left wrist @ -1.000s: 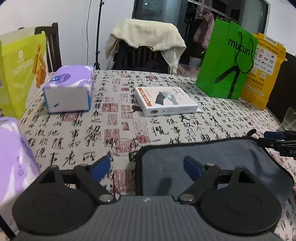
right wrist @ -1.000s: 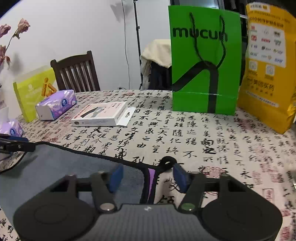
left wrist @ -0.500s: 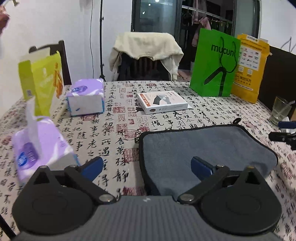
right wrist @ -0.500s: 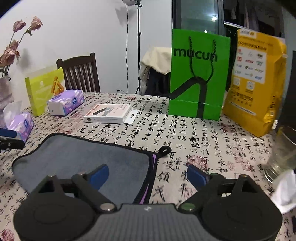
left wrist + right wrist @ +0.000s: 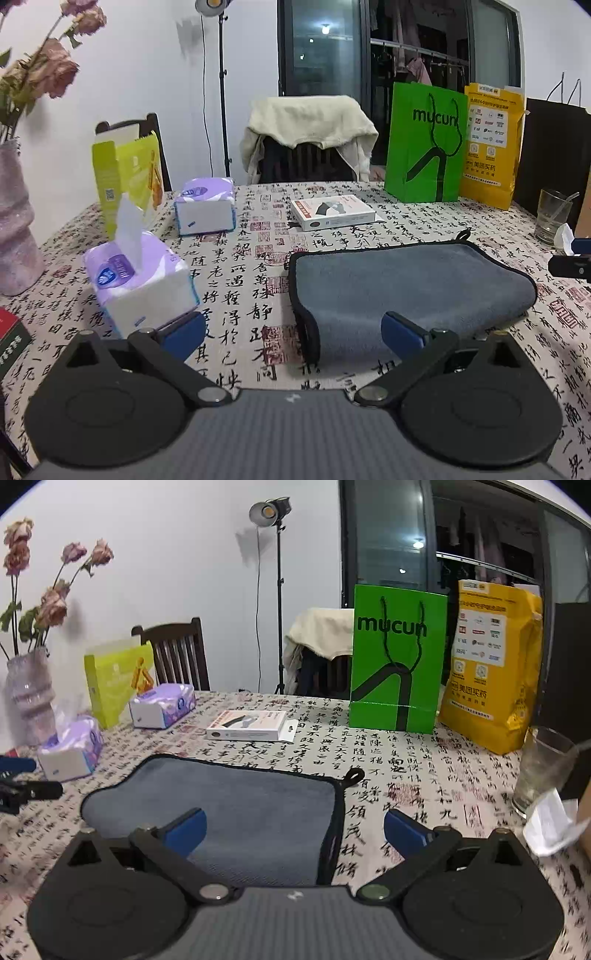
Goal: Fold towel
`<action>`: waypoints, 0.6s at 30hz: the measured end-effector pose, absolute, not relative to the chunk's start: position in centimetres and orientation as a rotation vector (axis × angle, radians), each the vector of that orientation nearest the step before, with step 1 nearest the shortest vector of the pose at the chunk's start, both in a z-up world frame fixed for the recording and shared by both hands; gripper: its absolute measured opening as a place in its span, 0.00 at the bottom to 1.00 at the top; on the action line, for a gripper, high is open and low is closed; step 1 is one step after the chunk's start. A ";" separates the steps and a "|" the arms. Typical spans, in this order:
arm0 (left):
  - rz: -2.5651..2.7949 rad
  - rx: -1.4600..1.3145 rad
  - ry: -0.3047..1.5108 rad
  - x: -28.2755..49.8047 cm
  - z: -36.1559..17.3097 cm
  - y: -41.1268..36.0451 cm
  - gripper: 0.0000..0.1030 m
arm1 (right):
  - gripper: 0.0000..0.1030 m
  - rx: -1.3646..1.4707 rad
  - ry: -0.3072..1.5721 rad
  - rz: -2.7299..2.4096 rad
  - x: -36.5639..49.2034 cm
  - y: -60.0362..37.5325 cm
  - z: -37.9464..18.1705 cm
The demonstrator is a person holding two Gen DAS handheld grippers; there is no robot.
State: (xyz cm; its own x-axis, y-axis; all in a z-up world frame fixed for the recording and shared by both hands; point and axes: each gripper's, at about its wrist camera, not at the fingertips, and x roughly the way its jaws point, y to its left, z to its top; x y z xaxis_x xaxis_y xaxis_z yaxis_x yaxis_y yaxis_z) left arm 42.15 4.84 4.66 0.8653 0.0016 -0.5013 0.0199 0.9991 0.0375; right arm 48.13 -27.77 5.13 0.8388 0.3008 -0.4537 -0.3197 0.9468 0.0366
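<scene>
A grey-blue towel (image 5: pixel 399 288) with a black hem lies folded on the patterned tablecloth; it also shows in the right wrist view (image 5: pixel 236 812). My left gripper (image 5: pixel 293 332) is open and empty, raised above the towel's near left edge. My right gripper (image 5: pixel 293 829) is open and empty, raised above the towel's near right edge. The towel's hanging loop (image 5: pixel 355 775) lies at its far right corner. Each gripper's tip shows at the edge of the other's view: the right gripper (image 5: pixel 572 258), the left gripper (image 5: pixel 22 779).
Two purple tissue packs (image 5: pixel 136 277) (image 5: pixel 205 205), a yellow-green box (image 5: pixel 125 177), a vase (image 5: pixel 14 229) at left. A white box (image 5: pixel 332 212) lies behind the towel. A green bag (image 5: pixel 424 144) and yellow bag (image 5: pixel 491 147) stand at the back. A glass (image 5: pixel 543 768) and crumpled tissue (image 5: pixel 550 819) sit at right.
Both grippers have opened wider and pulled back and up from the towel. The towel lies still on the table.
</scene>
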 end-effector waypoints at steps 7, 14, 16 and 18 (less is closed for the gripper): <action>0.005 0.058 0.486 38.5 4.7 4.1 1.00 | 1.00 -0.052 0.416 0.277 44.0 -27.5 5.0; -0.007 0.035 0.458 34.7 4.8 3.2 1.00 | 1.00 -0.040 0.381 0.259 40.1 -28.1 5.6; -0.010 0.037 0.449 33.5 4.7 2.8 1.00 | 1.00 -0.036 0.378 0.261 39.0 -28.2 5.6; -0.016 0.034 0.443 32.5 4.6 2.6 1.00 | 1.00 -0.035 0.377 0.264 38.0 -28.2 5.5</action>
State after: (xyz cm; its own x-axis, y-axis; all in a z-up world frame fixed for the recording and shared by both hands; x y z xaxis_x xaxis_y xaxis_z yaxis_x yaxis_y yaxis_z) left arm 32.51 2.55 4.63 0.9032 -0.0080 -0.4292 0.0228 0.9993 0.0294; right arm 37.96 -28.17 5.50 0.8961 0.2480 -0.3681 -0.2610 0.9652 0.0149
